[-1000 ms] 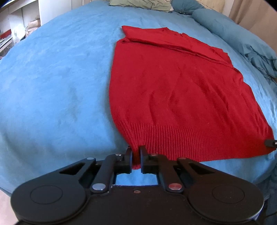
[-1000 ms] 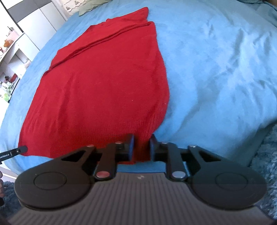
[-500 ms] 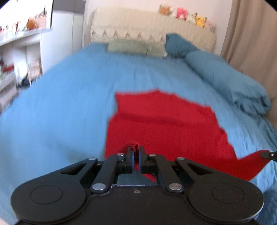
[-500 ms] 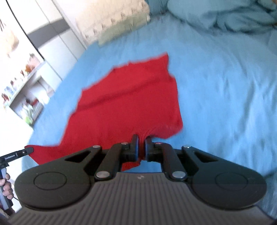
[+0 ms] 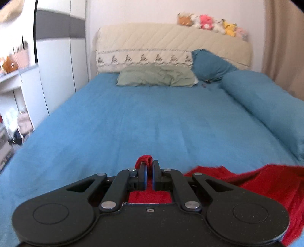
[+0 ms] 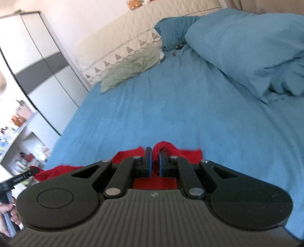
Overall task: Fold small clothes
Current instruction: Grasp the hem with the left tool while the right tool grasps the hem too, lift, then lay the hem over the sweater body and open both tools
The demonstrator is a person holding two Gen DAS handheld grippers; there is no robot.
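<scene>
A bed (image 5: pixel 152 117) covered in a blue sheet fills the room's middle, backed by a cream quilted headboard (image 5: pixel 171 41) against a pale wall (image 5: pixel 133 13). A green pillow (image 5: pixel 155 77) and a teal pillow (image 5: pixel 210 64) lie at its head, a rolled blue duvet (image 5: pixel 266 102) along one side. Plush toys (image 5: pixel 207 20) line the headboard top. A white wardrobe (image 6: pixel 38 62) with a grey band and cluttered shelves (image 6: pixel 17 123) stand opposite a beige curtain (image 5: pixel 283 41). Daylight is soft.

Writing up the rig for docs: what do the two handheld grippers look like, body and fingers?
Both are matte black. The left gripper has a smooth, speckled black body with two round embossed discs, silver pivot pins and linkage arms to flat parallel fingers. The right gripper is the same build, but its grey body is ribbed and bears a small logo. Finger pads look blue-edged. No cables visible.
</scene>
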